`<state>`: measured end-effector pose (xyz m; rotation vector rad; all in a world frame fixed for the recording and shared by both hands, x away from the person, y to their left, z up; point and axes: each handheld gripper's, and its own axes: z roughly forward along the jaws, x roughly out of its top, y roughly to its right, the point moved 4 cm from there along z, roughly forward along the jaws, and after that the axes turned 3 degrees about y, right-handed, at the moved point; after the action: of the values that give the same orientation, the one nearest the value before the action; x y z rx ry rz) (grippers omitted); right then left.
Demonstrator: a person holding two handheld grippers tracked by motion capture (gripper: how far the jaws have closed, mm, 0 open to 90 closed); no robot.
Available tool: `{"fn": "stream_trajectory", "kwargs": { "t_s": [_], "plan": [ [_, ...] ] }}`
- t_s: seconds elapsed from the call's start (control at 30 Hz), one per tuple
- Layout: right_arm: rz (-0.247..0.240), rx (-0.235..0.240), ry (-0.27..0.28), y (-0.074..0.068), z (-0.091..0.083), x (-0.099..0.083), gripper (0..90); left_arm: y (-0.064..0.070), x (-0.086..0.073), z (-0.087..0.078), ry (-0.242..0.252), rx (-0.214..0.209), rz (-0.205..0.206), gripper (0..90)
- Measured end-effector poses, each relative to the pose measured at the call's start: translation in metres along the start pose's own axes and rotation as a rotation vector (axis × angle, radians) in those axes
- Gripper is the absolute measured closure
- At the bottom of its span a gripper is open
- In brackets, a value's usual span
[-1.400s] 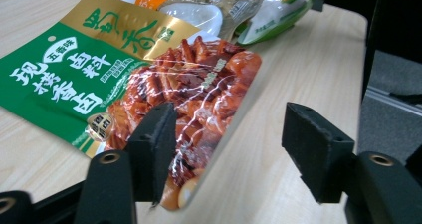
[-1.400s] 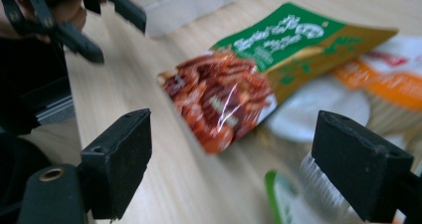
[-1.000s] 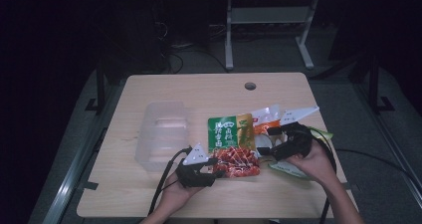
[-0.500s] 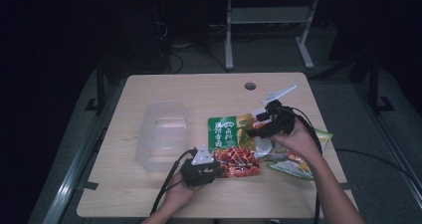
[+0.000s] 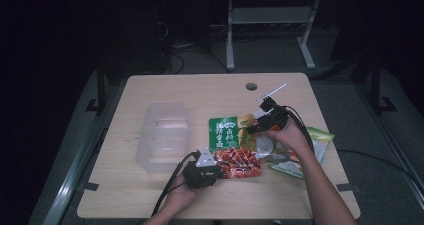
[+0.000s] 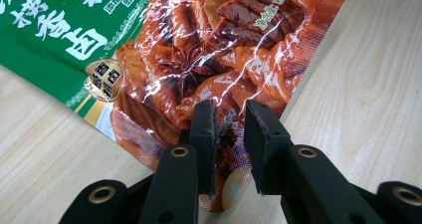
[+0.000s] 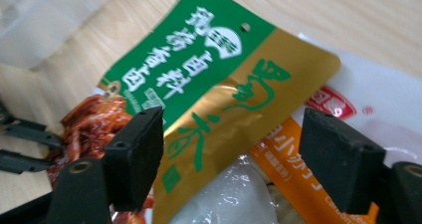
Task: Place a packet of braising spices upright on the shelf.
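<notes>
At the near edge of the table [image 5: 150, 195], the left gripper [image 6: 230, 122] pinches the lower corner of the green and red snack packet [image 6: 199, 50] between its nearly closed jaws. Farther away, the right gripper [image 7: 231, 144] hovers over the same packet's golden upper part with jaws spread wide. A clear plastic box [image 5: 162, 135] stands to the left of the packet.

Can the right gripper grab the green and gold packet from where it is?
Probably yes. The right gripper is open, its jaws standing wide on either side of the green and gold packet, and nothing lies over that packet's gold edge.
</notes>
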<state>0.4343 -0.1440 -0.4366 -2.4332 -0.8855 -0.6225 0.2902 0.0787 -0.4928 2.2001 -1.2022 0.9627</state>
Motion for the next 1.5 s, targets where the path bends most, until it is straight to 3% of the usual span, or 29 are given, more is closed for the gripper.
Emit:
{"fn": "stream_trajectory", "kwargs": {
  "t_s": [0.03, 0.1, 0.2, 0.37, 0.7, 0.8, 1.0, 1.07, 1.1, 1.13, 1.33, 1.5],
  "plan": [
    [0.038, 0.0, -0.033, 0.003, 0.005, -0.002, 28.0, -0.001, -0.001, 0.0, -0.003, -0.001, 0.007, 74.0],
    [0.06, 0.003, -0.047, 0.005, 0.009, -0.004, 31.6, 0.0, -0.001, 0.0, -0.004, -0.001, 0.007, 74.0],
    [0.073, -0.003, -0.07, 0.005, 0.013, -0.005, 33.4, 0.0, -0.001, 0.001, 0.001, -0.003, 0.005, 74.0],
    [0.066, 0.023, -0.121, 0.002, 0.024, -0.007, 46.9, 0.0, -0.001, 0.001, 0.005, -0.001, 0.005, 74.4],
    [0.098, 0.1, -0.088, 0.001, 0.021, -0.008, 80.7, 0.0, -0.002, 0.002, 0.016, -0.001, 0.003, 73.9],
    [0.087, 0.119, -0.074, -0.001, 0.018, -0.008, 89.1, 0.0, -0.001, 0.001, 0.021, 0.0, -0.001, 71.0],
    [0.052, 0.114, -0.064, -0.006, 0.01, -0.009, 89.8, -0.002, 0.001, -0.001, 0.017, -0.009, -0.032, 60.6],
    [0.041, 0.137, -0.003, -0.01, 0.0, -0.008, 90.0, -0.004, 0.003, -0.004, 0.032, -0.008, -0.038, 55.9],
    [0.041, 0.137, -0.003, -0.01, 0.0, -0.008, 90.0, -0.004, 0.004, -0.005, 0.043, -0.01, -0.048, 55.9],
    [0.026, 0.143, 0.034, -0.013, -0.007, -0.009, 90.0, -0.004, 0.005, -0.006, 0.059, -0.009, -0.062, 50.3],
    [-0.032, 0.13, 0.085, -0.023, -0.022, -0.013, 90.0, -0.006, 0.013, -0.012, 0.116, -0.011, -0.137, 36.9],
    [-0.092, 0.125, 0.176, -0.037, -0.049, -0.02, 90.0, -0.011, 0.017, -0.018, 0.177, -0.007, -0.212, 26.0]
  ]
}}
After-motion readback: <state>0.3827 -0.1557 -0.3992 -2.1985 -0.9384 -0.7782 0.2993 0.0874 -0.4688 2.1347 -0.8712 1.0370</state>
